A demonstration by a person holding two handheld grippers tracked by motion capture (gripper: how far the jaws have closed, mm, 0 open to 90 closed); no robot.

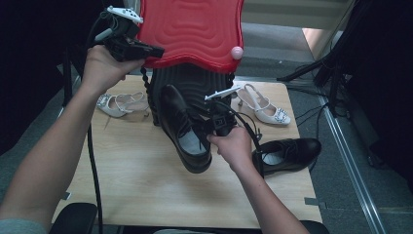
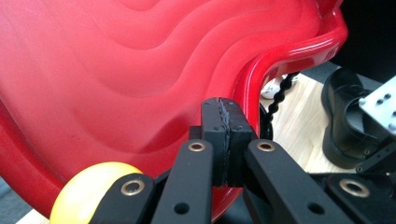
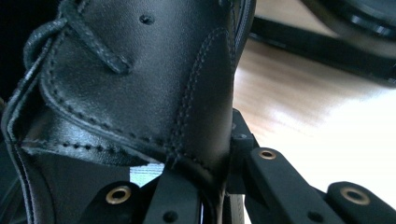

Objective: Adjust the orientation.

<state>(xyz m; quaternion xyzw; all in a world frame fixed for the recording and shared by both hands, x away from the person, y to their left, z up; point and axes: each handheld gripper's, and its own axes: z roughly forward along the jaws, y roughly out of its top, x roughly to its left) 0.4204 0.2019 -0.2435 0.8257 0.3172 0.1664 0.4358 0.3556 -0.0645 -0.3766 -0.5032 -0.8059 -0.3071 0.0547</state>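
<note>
The left gripper (image 1: 155, 50), fingers pinched on the red lid's (image 1: 195, 29) rim, props it open while the right gripper's (image 1: 210, 127) fingers clamp the black shoe's (image 1: 182, 129) collar, raised off the worktop (image 1: 141, 180); next, probably guiding it into the box beneath.

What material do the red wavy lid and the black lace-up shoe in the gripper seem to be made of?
Red lid: probably moulded plastic, glossy, with smooth wavy ridges and bright highlights along the rim. Black shoe: looks like leather or imitation leather, with a soft sheen, fine grain and stitched seams.

Black tongs (image 2: 223, 140) with brass rivets, trailing cables
</note>
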